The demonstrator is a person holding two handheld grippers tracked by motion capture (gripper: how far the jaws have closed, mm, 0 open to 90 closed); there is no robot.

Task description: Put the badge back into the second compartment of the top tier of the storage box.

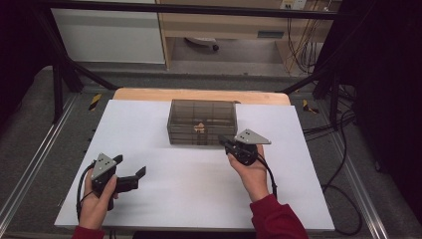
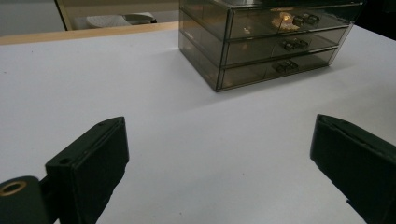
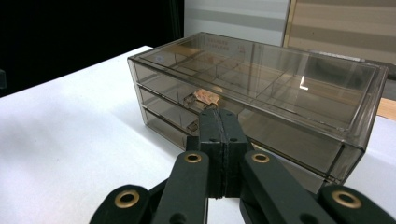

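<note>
Your right gripper (image 1: 225,140) — clenched on nothing — sits just at the drawer box's (image 1: 201,121) front, far nearer than your released left gripper (image 1: 130,172).

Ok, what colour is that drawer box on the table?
The drawer box is see-through smoky grey-brown plastic; the right gripper view shows it best.

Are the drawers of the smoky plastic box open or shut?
Shut. In the left gripper view, all three fronts of the drawer box sit flush in its frame, none pulled out.
</note>
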